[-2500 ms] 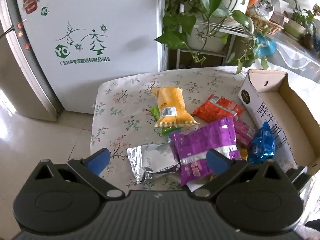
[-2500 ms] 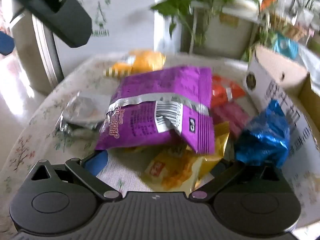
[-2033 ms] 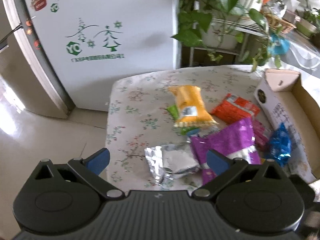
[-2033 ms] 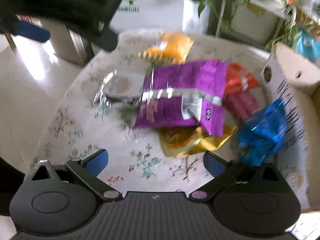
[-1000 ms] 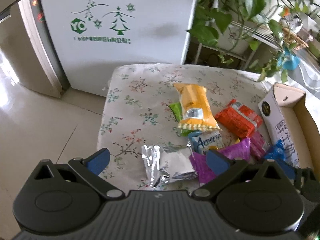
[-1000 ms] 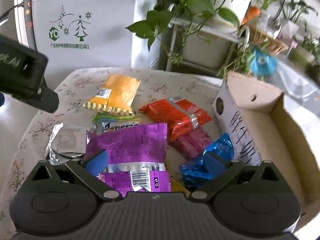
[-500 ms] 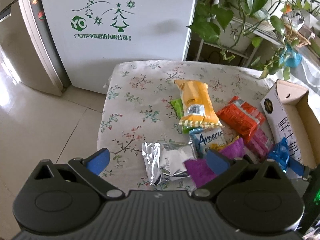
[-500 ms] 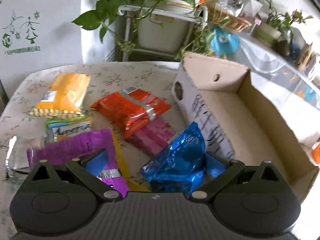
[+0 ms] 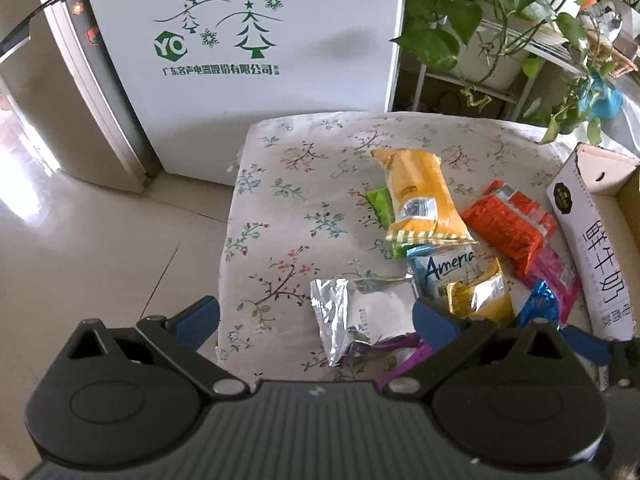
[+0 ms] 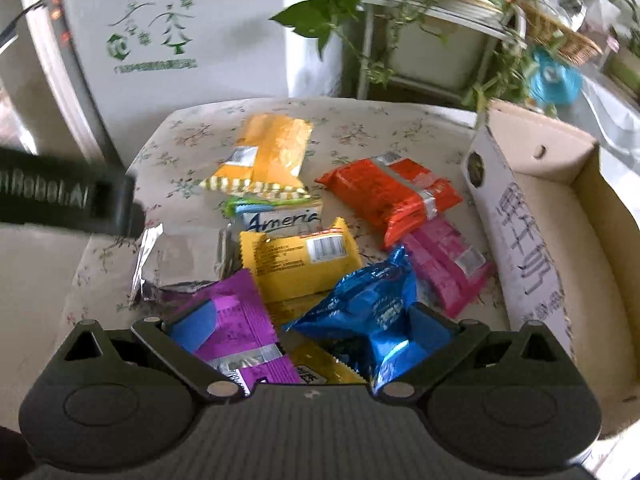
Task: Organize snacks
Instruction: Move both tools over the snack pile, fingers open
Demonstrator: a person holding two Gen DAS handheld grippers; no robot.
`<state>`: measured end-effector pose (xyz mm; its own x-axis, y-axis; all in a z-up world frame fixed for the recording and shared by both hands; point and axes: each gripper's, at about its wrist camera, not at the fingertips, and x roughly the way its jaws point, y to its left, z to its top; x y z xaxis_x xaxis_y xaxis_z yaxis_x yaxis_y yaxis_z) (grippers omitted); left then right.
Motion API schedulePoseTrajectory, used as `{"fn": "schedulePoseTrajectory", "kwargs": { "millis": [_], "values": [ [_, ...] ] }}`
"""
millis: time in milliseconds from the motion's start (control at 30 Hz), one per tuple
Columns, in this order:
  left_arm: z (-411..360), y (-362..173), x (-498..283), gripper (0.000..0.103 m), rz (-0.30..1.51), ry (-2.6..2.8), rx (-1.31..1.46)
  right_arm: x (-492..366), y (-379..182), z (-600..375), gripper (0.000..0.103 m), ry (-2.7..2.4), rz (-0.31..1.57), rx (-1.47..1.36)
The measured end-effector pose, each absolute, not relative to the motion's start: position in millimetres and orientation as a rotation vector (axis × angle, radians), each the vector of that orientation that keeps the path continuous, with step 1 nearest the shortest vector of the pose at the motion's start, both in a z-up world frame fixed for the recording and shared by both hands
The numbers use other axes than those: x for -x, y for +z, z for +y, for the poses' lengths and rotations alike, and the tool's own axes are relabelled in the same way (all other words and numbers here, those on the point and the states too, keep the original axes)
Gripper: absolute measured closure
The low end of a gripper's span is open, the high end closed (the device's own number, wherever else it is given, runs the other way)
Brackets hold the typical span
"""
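Observation:
Several snack packets lie on a floral-cloth table point(image 9: 296, 200): an orange-yellow pack point(image 9: 420, 196), a red pack point(image 9: 508, 224), a silver pack point(image 9: 360, 316), a pink pack point(image 10: 444, 264), a yellow pack point(image 10: 300, 256), a blue foil pack point(image 10: 368, 304) and a purple pack point(image 10: 232, 316). An open cardboard box point(image 10: 560, 216) stands at the right. My left gripper point(image 9: 316, 320) is open, above the table's near-left edge, over the silver pack. My right gripper point(image 10: 308, 324) is open, with the purple and blue packs between its fingers; contact is unclear.
A white fridge point(image 9: 240, 32) stands behind the table. A plant stand with trailing green plants point(image 9: 500, 20) is at the back right. Tiled floor point(image 9: 80, 240) lies to the left. The left gripper's body point(image 10: 68, 200) shows at the left of the right wrist view.
The right gripper pulled back, swung toward the box, then returned over the pile. The purple pack slid toward the near edge, uncovering a yellow and a light blue pack. The left gripper rose slightly.

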<state>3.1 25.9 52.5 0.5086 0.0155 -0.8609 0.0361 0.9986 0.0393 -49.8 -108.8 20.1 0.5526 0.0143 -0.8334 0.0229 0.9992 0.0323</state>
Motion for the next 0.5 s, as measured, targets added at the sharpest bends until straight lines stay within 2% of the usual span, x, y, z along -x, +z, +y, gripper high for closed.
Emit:
{"fn": "schedulePoseTrajectory", "kwargs": {
  "millis": [200,500],
  "values": [
    [22,48,0,0.001,1.049,0.024,-0.098,44,38,-131,0.000,-0.057,1.010,-0.106],
    [23,49,1,0.001,1.033,0.076,-0.116,43,48,-143,0.000,-0.095,1.024,-0.046]
  ]
}}
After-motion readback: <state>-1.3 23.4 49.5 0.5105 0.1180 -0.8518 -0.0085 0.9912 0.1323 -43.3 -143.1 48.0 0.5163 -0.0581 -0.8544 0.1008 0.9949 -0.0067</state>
